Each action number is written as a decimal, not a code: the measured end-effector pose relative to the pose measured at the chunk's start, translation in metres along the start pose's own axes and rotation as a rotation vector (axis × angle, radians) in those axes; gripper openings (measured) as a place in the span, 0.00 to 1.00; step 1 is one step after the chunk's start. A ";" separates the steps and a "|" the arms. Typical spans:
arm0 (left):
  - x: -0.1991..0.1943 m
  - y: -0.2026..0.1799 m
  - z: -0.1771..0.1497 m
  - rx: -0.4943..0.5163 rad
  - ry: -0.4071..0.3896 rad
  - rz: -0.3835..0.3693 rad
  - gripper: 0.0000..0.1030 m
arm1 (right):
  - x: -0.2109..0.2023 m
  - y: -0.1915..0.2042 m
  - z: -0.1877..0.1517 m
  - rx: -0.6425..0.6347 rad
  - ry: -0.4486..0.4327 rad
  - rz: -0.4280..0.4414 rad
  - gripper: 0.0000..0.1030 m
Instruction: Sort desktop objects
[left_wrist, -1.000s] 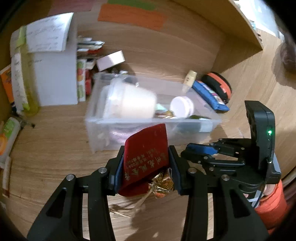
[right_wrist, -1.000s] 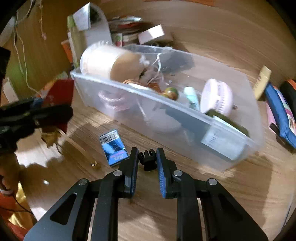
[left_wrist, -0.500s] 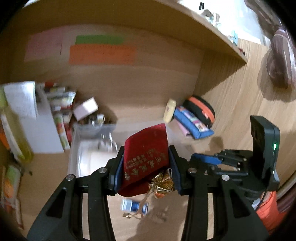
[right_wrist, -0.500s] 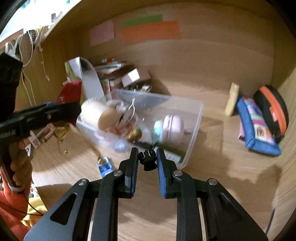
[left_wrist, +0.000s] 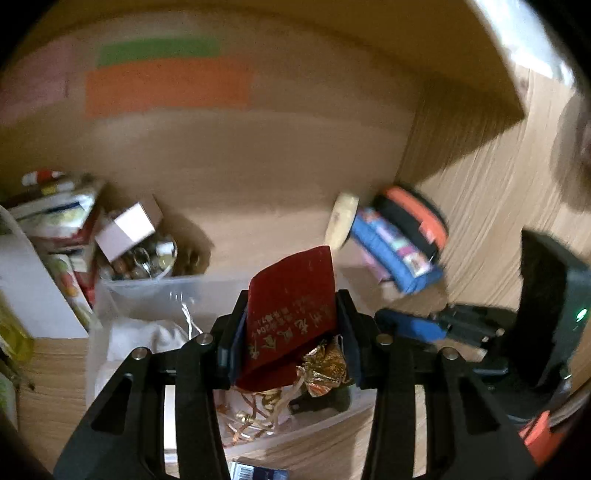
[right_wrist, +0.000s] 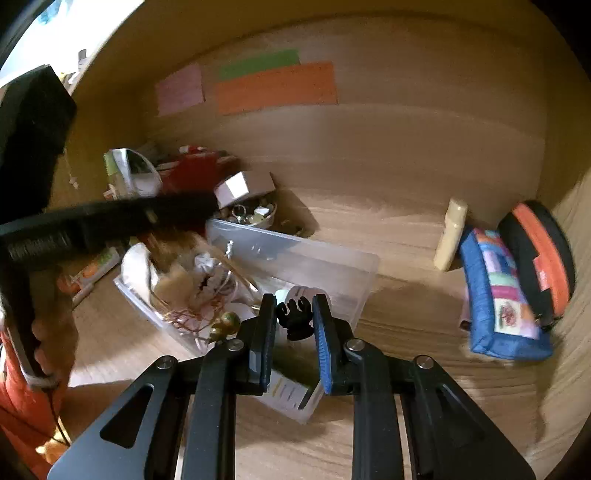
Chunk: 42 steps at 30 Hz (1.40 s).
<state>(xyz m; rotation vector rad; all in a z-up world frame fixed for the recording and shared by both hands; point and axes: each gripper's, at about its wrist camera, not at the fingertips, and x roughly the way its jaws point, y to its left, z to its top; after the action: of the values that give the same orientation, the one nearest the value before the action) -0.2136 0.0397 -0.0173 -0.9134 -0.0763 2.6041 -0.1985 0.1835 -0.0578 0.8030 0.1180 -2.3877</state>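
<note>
My left gripper (left_wrist: 291, 325) is shut on a red pouch (left_wrist: 291, 314) with gold lettering and a gold tassel, held above the clear plastic bin (left_wrist: 147, 291). My right gripper (right_wrist: 294, 321) is shut on a small black claw clip (right_wrist: 294, 317), held above the near end of the same bin (right_wrist: 325, 266). The bin holds a pale tub, gold strings and other small items. The left gripper's arm also shows as a dark bar at the left of the right wrist view (right_wrist: 110, 218).
A blue patterned pouch (right_wrist: 498, 295), a black and orange case (right_wrist: 539, 254) and a cream tube (right_wrist: 450, 232) lie at the right by the side wall. A small white box (right_wrist: 240, 186), a bowl of trinkets and packets crowd the back left. A blue barcoded box (left_wrist: 255, 470) lies in front of the bin.
Both grippers rose and moved forward over the bin, each still holding its item. The views tilted up toward the back wall with its sticky notes.
</note>
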 end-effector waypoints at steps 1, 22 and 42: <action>0.006 0.000 -0.002 0.004 0.016 0.006 0.42 | 0.004 -0.001 -0.001 0.003 0.005 0.005 0.17; 0.003 0.010 0.001 -0.037 0.067 0.036 0.64 | 0.000 0.011 -0.009 -0.070 0.003 -0.049 0.51; -0.075 0.011 -0.022 -0.012 -0.038 0.170 0.93 | -0.030 0.056 -0.045 -0.105 0.055 -0.020 0.80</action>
<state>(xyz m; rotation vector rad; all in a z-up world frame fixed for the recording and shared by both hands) -0.1503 0.0008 0.0079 -0.9105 -0.0252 2.7808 -0.1237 0.1657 -0.0706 0.8219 0.2721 -2.3571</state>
